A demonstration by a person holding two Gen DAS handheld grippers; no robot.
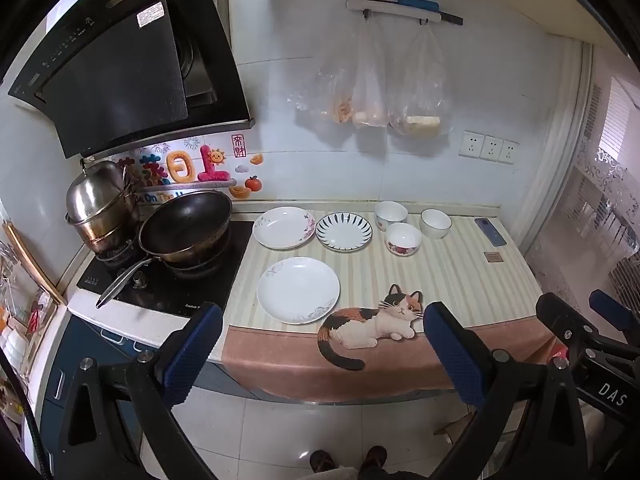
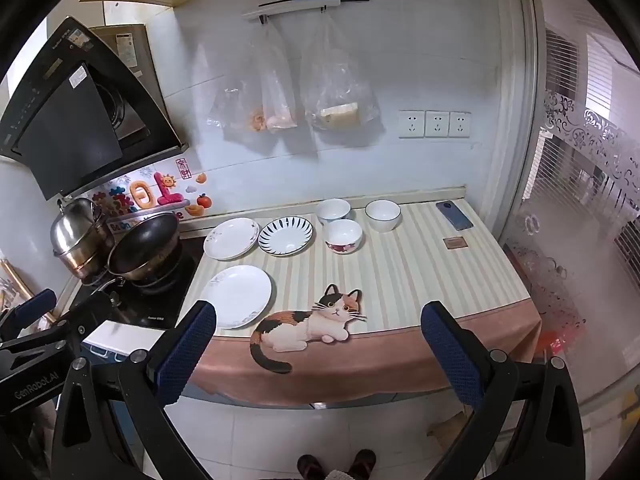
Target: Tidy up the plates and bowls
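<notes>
Both claws hang released and empty short of the striped surface (image 1: 460,272), the left claw (image 1: 320,344) and right claw (image 2: 320,340) each aimed downward at untouched crockery. Three plates, the nearest a white plate (image 1: 298,290), lie left by the stove; three bowls (image 1: 403,238) cluster behind, right. Sorting appears not yet begun; the opening move likely calls for reaching in and pinching one rim.

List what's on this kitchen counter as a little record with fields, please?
plates: three, the near plate, the floral plate and the striped plate
bowls: three, two white, one flowered
stacking: all separate
phone: far right corner
stove: wok, steel pot
left gripper: open, empty
right gripper: open, empty
</notes>
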